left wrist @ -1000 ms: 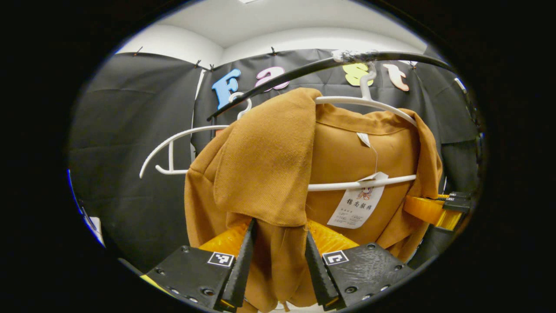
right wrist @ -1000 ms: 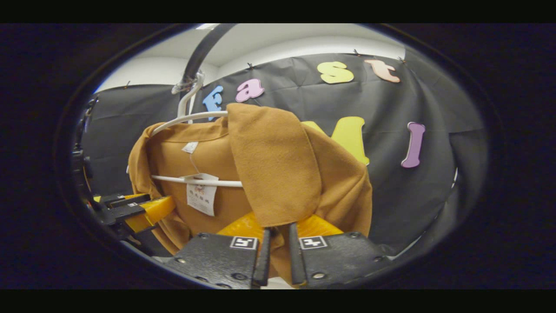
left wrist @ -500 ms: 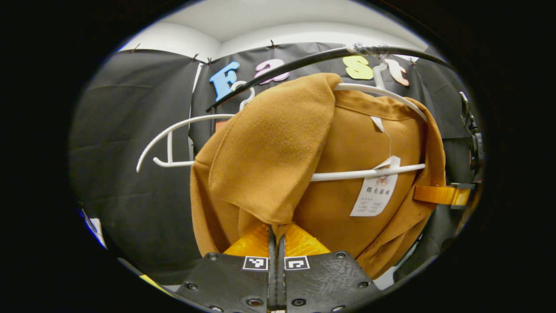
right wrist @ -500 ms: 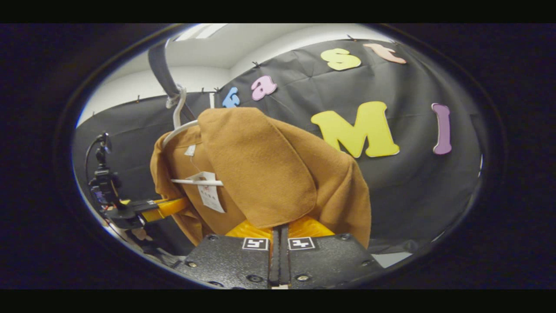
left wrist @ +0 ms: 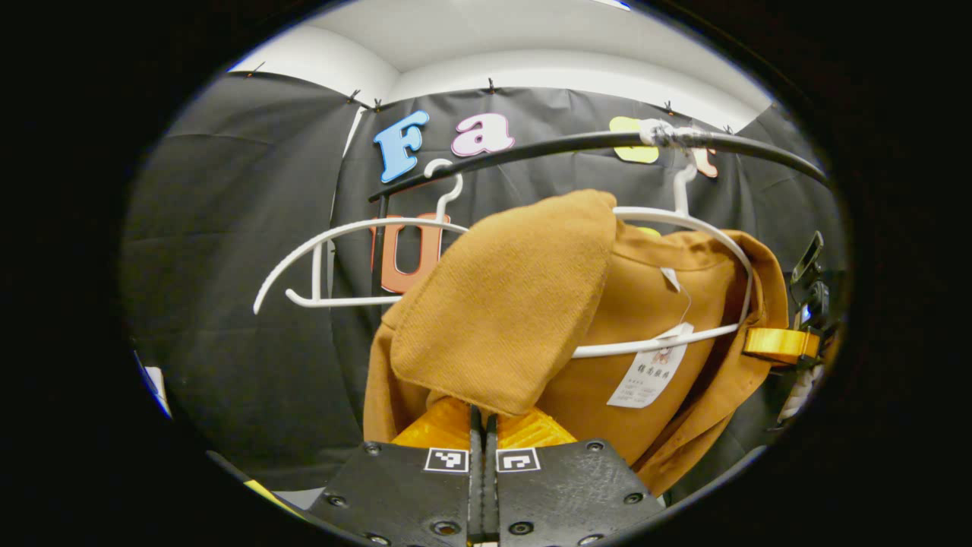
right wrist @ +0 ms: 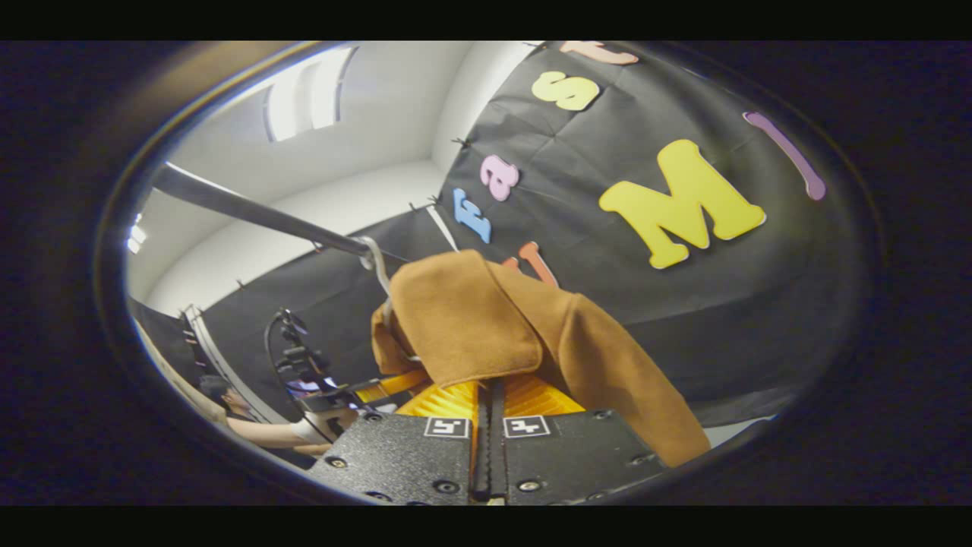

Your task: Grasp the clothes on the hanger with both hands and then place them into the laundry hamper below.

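An ochre-brown garment (left wrist: 531,319) hangs on a white hanger (left wrist: 683,220) hooked over a black rail (left wrist: 547,144). My left gripper (left wrist: 481,414) is shut on the fabric flap of one shoulder, the cloth pinched between its fingers. A paper tag (left wrist: 645,376) dangles inside the collar. Far right in the left gripper view, the right gripper (left wrist: 778,346) holds the garment's other side. In the right gripper view my right gripper (right wrist: 490,387) is shut on a brown flap of the garment (right wrist: 471,327), below the hanger hook (right wrist: 377,262) and rail (right wrist: 250,215). The left gripper (right wrist: 387,384) shows beyond.
A second, empty white hanger (left wrist: 342,232) hangs on the same rail to the left of the garment. A person's arm (right wrist: 281,433) shows low on the left in the right gripper view. Black cloth walls close in behind.
Both grippers went from open around the fabric to shut on it. Since then the right gripper view has tilted sharply and the garment sits lower in the left gripper view.
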`<state>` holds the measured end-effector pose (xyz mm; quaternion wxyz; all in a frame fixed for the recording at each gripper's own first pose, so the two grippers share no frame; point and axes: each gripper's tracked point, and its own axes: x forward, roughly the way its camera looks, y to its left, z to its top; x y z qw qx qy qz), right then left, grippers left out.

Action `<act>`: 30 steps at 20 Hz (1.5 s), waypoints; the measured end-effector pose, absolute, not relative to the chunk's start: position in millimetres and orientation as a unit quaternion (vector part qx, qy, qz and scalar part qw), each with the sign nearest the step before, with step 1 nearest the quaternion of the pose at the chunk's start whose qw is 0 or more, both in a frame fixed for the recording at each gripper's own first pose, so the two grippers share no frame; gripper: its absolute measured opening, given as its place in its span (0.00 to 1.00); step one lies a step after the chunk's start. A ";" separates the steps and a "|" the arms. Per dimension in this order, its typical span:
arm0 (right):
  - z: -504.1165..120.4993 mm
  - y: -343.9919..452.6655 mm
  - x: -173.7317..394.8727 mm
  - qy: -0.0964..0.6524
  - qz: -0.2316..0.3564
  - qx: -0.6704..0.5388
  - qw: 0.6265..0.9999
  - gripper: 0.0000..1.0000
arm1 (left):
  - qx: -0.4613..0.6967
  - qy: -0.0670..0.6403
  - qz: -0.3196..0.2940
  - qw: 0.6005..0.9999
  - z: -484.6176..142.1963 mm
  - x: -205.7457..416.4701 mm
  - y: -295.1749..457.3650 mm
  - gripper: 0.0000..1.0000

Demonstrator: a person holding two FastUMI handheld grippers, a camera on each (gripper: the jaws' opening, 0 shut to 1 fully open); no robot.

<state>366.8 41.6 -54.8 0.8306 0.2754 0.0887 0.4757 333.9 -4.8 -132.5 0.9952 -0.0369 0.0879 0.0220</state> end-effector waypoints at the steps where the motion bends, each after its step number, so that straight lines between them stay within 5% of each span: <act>1: -46.4 40.5 365.6 0.080 0.482 0.286 0.824 0.03 | -0.040 0.082 0.020 0.996 -125.1 329.6 -3.5 0.00; 15: 36.6 9.5 383.5 -0.012 0.472 0.419 0.776 0.04 | -0.070 0.001 0.053 0.996 -29.1 343.7 58.9 0.00; 30: 20.1 -32.2 451.0 -0.006 0.355 0.412 0.839 0.02 | -0.070 0.058 0.022 0.996 -58.2 380.9 73.7 0.00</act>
